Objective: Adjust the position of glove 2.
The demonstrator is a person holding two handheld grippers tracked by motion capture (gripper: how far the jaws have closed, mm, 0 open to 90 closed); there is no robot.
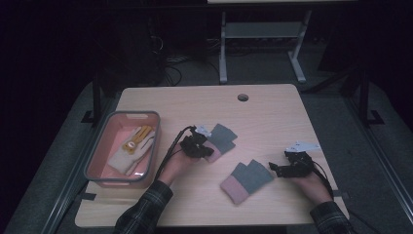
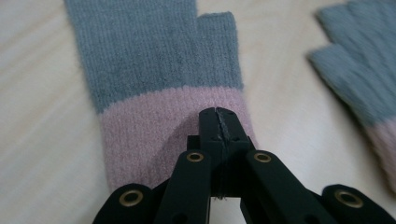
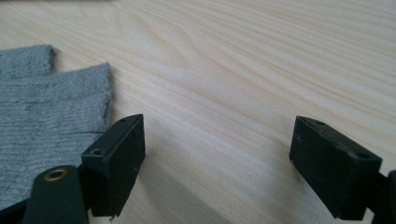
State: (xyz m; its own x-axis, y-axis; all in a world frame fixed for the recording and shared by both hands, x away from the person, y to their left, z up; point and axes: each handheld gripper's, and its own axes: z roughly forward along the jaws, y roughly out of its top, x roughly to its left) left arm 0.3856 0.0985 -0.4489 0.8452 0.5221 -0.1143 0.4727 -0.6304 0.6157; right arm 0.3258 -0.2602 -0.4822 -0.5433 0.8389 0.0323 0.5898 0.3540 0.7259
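Two fingerless knit gloves, grey with pink cuffs, lie on the wooden table. The far glove [image 1: 222,138] [image 2: 159,70] has its pink cuff puckered between the jaws of my left gripper [image 1: 198,145] [image 2: 218,114], which is shut on that cuff. The near glove [image 1: 246,181] [image 2: 359,79] [image 3: 46,107] lies flat in the middle front of the table. My right gripper [image 1: 274,169] [image 3: 217,154] rests just right of its grey finger end, open, with bare wood between the jaws.
A pink basket with a grey rim [image 1: 95,155] stands at the table's left and holds a white and yellow work glove [image 1: 134,146]. A round cable hole [image 1: 243,97] sits near the far edge. A desk frame [image 1: 263,44] stands beyond the table.
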